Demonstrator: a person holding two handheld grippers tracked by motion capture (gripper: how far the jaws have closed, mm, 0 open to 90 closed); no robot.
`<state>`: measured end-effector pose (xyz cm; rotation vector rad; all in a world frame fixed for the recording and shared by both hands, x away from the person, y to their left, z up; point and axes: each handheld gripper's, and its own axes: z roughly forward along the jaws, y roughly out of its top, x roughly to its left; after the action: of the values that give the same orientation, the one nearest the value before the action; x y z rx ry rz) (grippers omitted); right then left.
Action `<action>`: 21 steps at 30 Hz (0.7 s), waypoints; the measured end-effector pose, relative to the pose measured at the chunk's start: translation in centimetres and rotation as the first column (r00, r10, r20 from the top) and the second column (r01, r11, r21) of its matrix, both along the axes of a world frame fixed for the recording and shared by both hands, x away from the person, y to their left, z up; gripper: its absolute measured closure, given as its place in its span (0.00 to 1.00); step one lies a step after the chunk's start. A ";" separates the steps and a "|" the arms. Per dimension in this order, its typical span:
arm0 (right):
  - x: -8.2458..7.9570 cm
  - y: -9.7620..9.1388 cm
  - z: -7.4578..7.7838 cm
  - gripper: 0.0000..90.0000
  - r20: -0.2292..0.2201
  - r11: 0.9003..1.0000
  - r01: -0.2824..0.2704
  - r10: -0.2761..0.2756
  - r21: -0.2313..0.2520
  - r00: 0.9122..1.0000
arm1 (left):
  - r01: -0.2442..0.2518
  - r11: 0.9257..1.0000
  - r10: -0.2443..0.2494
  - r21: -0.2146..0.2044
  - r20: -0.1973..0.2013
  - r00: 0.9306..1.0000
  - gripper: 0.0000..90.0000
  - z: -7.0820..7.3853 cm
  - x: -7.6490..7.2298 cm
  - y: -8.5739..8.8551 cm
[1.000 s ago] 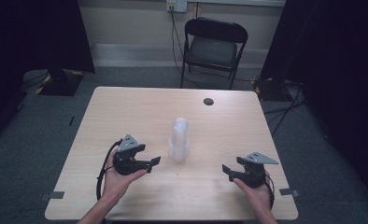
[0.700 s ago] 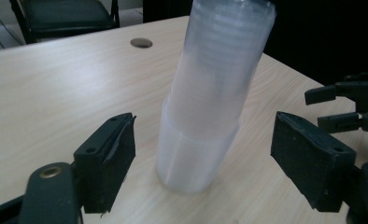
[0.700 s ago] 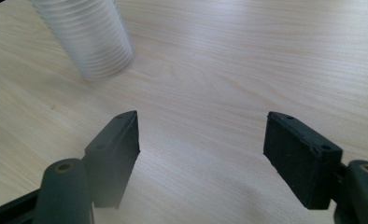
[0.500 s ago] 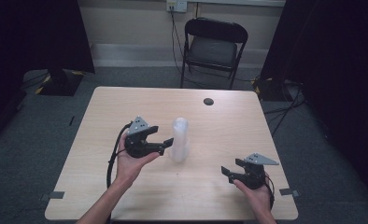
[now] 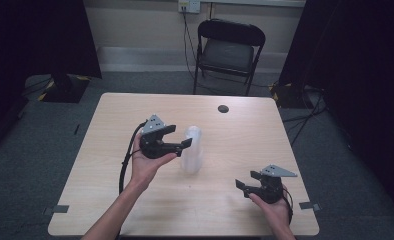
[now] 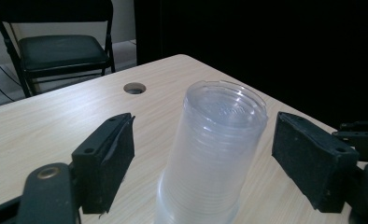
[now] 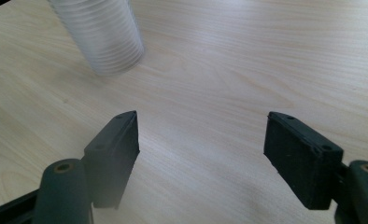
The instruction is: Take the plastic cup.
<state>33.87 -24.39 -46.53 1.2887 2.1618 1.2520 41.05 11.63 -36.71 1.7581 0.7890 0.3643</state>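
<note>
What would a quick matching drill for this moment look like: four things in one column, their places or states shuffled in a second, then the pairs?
Things:
1. cups
2. left tongs
3. right tongs
4. chair

Places or states:
A. low near the table's front right corner, open, holding nothing
B. on the floor beyond the far edge
C. upside-down clear stack standing mid-table
D. raised beside the stack, open, pads to either side without touching

Pairs: 1-C, 2-D, 3-A, 4-B
</note>
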 end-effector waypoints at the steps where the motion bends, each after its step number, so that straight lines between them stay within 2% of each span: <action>1: 0.0 0.1 0.0 0.29 -0.001 1.000 -0.005 0.005 -0.001 1.000 | 0.000 1.000 0.000 0.004 0.003 1.000 0.23 0.0 0.1 -0.1; 6: 0.0 0.0 0.0 0.29 -0.004 1.000 -0.006 0.006 0.000 1.000 | 0.015 1.000 -0.015 0.022 0.008 1.000 0.23 -0.3 0.8 -0.9; 12: 0.0 0.0 -0.1 0.29 -0.009 1.000 -0.009 0.009 0.004 1.000 | 0.065 0.998 -0.065 0.009 -0.021 0.998 0.19 -1.1 1.6 -1.8; 14: 0.0 0.0 0.0 0.29 -0.008 1.000 -0.013 0.013 0.005 1.000 | 0.082 0.996 -0.081 0.038 -0.024 0.996 0.20 -1.4 1.7 -2.2; 15: -0.1 0.0 0.0 0.29 -0.006 1.000 -0.010 0.010 0.007 1.000 | 0.090 0.994 -0.089 0.054 -0.016 0.996 0.25 -1.6 1.7 -2.4; 17: -0.1 0.0 0.0 0.29 -0.007 1.000 -0.012 0.012 0.008 1.000 | 0.111 0.991 -0.110 0.077 -0.009 0.994 0.28 -1.9 1.7 -2.9; 18: -0.1 0.0 0.0 0.29 -0.010 1.000 -0.011 0.011 0.010 1.000 | 0.103 0.991 -0.104 0.089 0.001 0.995 0.28 -2.0 1.7 -3.1; 21: 0.0 0.0 -0.1 0.29 -0.016 1.000 -0.008 0.008 0.006 1.000 | 0.098 0.990 -0.104 0.103 0.052 0.993 0.31 -2.5 1.7 -3.7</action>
<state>33.83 -24.42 -46.60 1.2978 2.1780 1.2570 42.77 7.92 -39.22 1.8655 0.6480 0.3898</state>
